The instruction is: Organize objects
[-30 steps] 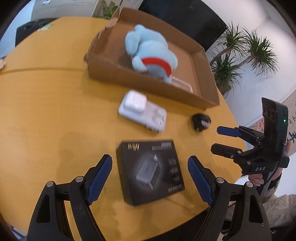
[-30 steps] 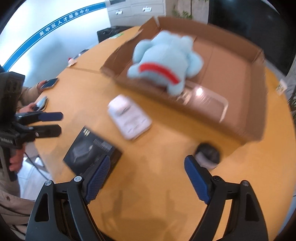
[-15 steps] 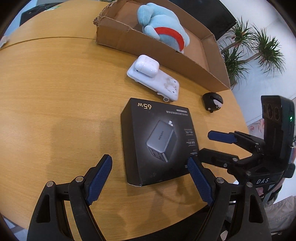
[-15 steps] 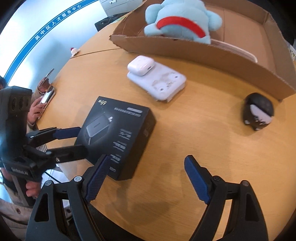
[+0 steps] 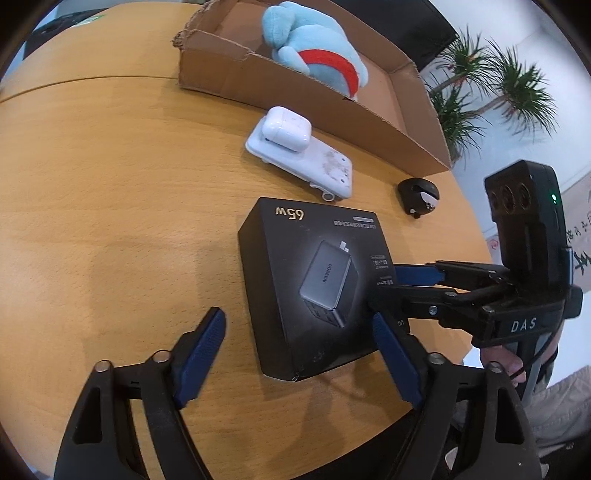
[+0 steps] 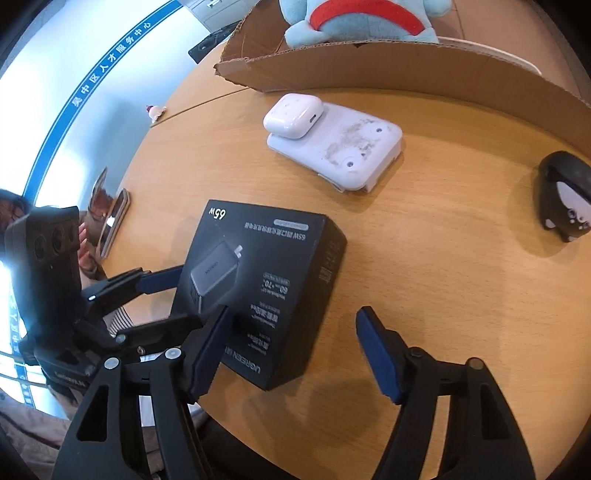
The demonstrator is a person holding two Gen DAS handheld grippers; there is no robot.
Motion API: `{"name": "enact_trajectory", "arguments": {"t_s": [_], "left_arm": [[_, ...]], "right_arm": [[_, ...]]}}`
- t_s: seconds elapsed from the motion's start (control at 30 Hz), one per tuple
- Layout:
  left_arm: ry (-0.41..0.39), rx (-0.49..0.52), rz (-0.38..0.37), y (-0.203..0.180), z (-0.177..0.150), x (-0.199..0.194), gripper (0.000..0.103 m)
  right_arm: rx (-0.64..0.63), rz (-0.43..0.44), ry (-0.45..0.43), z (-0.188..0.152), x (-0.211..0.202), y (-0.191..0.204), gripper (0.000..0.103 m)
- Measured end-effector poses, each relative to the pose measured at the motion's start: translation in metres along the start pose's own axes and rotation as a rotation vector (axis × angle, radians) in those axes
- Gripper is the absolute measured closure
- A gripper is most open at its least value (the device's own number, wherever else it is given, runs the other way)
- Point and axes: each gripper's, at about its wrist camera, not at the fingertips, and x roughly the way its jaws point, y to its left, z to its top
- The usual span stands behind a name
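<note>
A black 65W charger box (image 5: pixel 314 284) (image 6: pixel 266 291) lies on the round wooden table. My left gripper (image 5: pixel 299 354) is open, with the box's near end between its fingers. My right gripper (image 6: pixel 295 354) is open at the box's near corner; in the left wrist view its fingers (image 5: pixel 417 275) reach over the box's right edge. A white earbuds case (image 5: pixel 284 127) (image 6: pixel 293 114) sits on a white flat device (image 5: pixel 314 166) (image 6: pixel 343 151). A small black figure (image 5: pixel 419 194) (image 6: pixel 563 194) stands to the right.
An open cardboard box (image 5: pixel 258 79) (image 6: pixel 406 79) at the back holds a blue plush toy (image 5: pixel 314 55) (image 6: pixel 362 18). Potted plants (image 5: pixel 491 85) stand beyond the table's right edge. A phone (image 6: pixel 114 221) lies at the left edge.
Both grippers have moved down and in toward the black charger box, which now sits between the left fingers. The right gripper's fingers now overlap the box's right edge.
</note>
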Motion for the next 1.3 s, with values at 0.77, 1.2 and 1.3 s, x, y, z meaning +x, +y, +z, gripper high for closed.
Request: {"name": "enact_trajectory", "arguments": {"t_s": [0.77, 1.2, 1.3], "left_arm": [[0.056, 0.065, 0.006, -0.004, 0.014, 0.007, 0.045], [0.071, 0.093, -0.028, 0.000, 0.016, 0.011, 0.045], [0.074, 0.099, -0.029, -0.001, 0.017, 0.011, 0.045]], "right_arm": [[-0.008, 0.003, 0.065, 0.017, 0.012, 0.010, 0.049], [-0.015, 0.017, 0.090, 0.025, 0.021, 0.010, 0.049], [-0.017, 0.010, 0.090, 0.025, 0.020, 0.011, 0.050]]}}
